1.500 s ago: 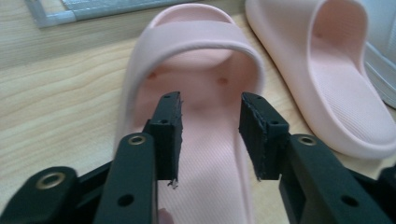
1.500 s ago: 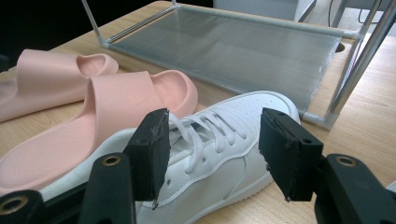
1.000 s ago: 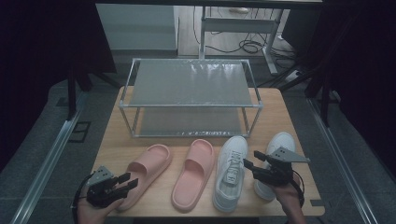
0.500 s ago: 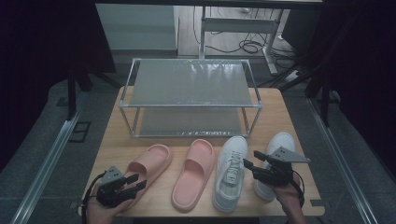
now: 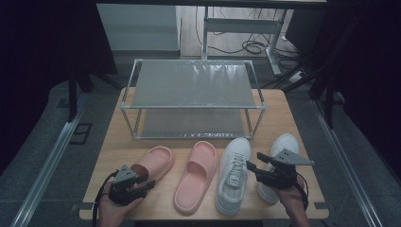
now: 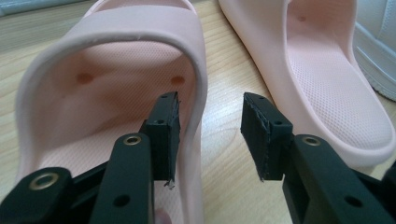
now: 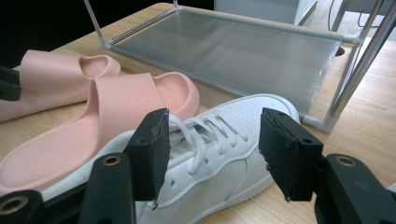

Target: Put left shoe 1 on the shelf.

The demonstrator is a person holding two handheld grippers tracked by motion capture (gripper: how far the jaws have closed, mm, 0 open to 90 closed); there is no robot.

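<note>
Down at the front left of the wooden table (image 5: 118, 142), the left pink slipper (image 5: 153, 163) was being reached for. It lay flat beside the other pink slipper (image 5: 196, 182), with its heel end toward the person. The left gripper (image 5: 142, 187) was held wide open at that heel end. Seen from the left gripper view, one jaw was set inside the slipper and the other outside, so the side wall of the slipper (image 6: 198, 93) stood between them. Nothing was squeezed yet.

The slipper was judged to be light, soft and a bit bendy, like foam. It would not be broken by a pinch, but the wall could be squashed and the slipper could droop if held by one thin edge. The thick rim at the side looked like the best place to be grabbed.

The right gripper (image 5: 253, 169) was also held open, with nothing in it, just over the white shoes (image 5: 234, 175). A metal shoe rack (image 5: 194, 85) was standing behind, at the back of the table.
</note>
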